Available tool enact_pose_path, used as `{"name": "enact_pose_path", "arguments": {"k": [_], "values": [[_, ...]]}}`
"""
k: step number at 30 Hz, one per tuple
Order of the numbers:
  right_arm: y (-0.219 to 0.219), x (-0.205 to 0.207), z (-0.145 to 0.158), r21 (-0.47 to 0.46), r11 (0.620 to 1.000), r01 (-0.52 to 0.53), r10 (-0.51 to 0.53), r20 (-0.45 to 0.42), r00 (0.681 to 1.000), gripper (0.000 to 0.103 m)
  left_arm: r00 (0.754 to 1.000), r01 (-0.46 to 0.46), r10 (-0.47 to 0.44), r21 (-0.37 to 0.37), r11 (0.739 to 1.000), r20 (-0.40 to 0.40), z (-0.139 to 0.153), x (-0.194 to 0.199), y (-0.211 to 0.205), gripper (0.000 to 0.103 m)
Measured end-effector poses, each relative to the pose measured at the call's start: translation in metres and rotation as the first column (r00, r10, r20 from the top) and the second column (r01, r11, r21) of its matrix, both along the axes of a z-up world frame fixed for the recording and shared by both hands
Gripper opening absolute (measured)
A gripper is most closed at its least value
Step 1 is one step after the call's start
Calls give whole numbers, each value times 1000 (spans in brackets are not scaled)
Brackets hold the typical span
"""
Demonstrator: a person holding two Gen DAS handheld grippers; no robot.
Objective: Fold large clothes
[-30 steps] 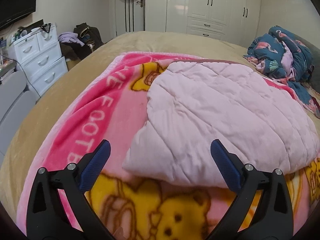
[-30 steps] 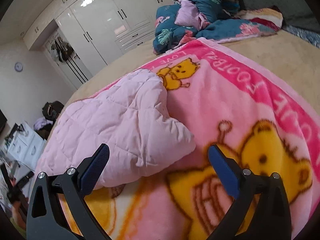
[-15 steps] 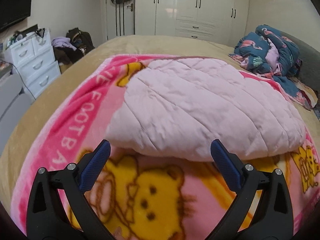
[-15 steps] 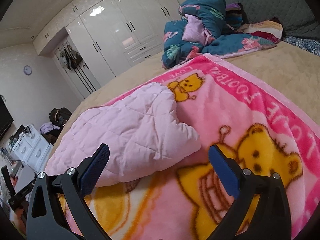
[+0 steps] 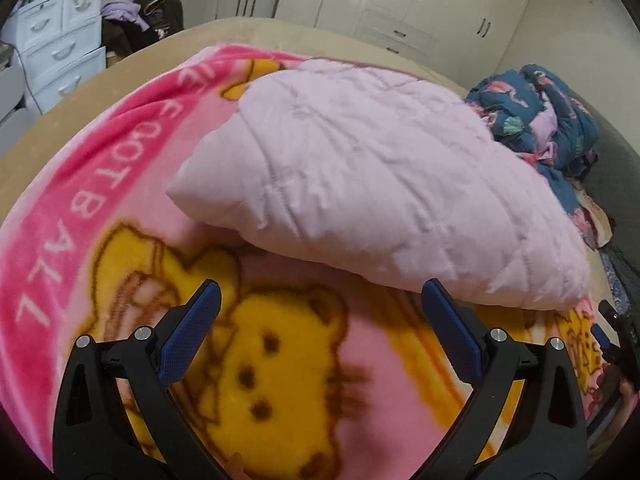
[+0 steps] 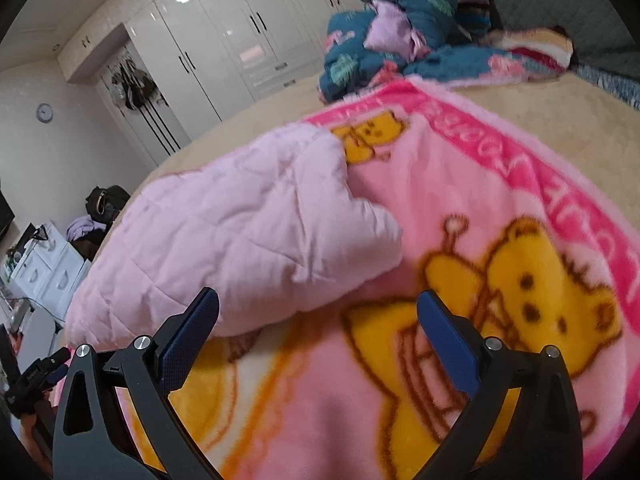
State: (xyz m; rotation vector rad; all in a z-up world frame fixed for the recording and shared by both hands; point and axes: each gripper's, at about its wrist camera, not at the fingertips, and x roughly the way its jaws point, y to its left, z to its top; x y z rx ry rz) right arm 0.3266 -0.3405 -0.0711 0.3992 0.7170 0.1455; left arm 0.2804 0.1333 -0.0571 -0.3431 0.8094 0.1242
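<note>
With both the left gripper [image 5: 320, 300] and right gripper [image 6: 318, 304] wide and empty, pinching only the top layer of the quilted garment [image 5: 372, 184] risks undoing its fold.

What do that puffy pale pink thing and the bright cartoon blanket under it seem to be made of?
The pale pink quilted garment looks like thin, matte woven fabric over soft padding: stitched lines divide it into puffed panels, and it creases finely. The pink and yellow bear-print blanket looks like plush fleece, probably synthetic: its surface is fuzzy and its printed edges look soft, though motion blur may add to that.
</note>
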Motion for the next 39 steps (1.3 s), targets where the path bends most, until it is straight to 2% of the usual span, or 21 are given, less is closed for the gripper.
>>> {"name": "enact_pose_path", "arguments": {"k": [3, 6, 12, 17, 19, 24, 25, 30, 32, 34, 35, 36, 37, 39], "values": [[-5, 12, -15, 59, 998, -6, 10, -63, 998, 99, 1000, -16, 16, -88, 996, 2, -5, 6, 13, 94], [-9, 25, -26, 135, 991, 7, 8, -107, 994, 99, 999, -50, 53, -195, 980, 11, -10, 13, 28, 94], [-13, 64, -38, 292, 956, 14, 34, -157, 987, 99, 992, -110, 123, -319, 941, 19, -22, 29, 46, 94], [-13, 86, -49, 363, 932, 18, 56, -190, 980, 99, 988, -132, 154, -408, 904, 22, -30, 39, 58, 94], [-11, 95, -50, 373, 928, 11, 65, -191, 979, 99, 985, -144, 171, -452, 880, 19, -34, 40, 63, 94], [-7, 110, -55, 386, 922, 9, 68, -186, 980, 99, 981, -163, 196, -593, 789, -9, -51, 51, 80, 94], [-5, 113, -56, 385, 923, 8, 70, -186, 980, 99, 980, -166, 199, -596, 786, -11, -53, 54, 82, 94], [-1, 126, -59, 388, 922, -1, 82, -192, 978, 99, 978, -177, 207, -600, 780, -20, -54, 73, 87, 94], [4, 132, -60, 373, 928, -18, 90, -177, 980, 99, 975, -188, 222, -586, 788, -14, -53, 81, 86, 94], [8, 134, -62, 353, 935, -34, 94, -155, 983, 99, 972, -197, 234, -546, 815, -2, -52, 85, 80, 94], [10, 134, -62, 340, 939, -45, 98, -141, 985, 98, 971, -194, 238, -514, 836, 21, -49, 85, 76, 94], [10, 134, -62, 331, 942, -57, 105, -129, 986, 94, 971, -190, 236, -488, 852, 33, -48, 87, 73, 93], [11, 134, -61, 324, 943, -79, 121, -111, 986, 83, 971, -185, 233, -462, 868, 49, -46, 88, 70, 90], [12, 133, -58, 297, 949, -107, 139, -89, 986, 74, 973, -158, 214, -417, 895, 91, -40, 89, 63, 70]]}}
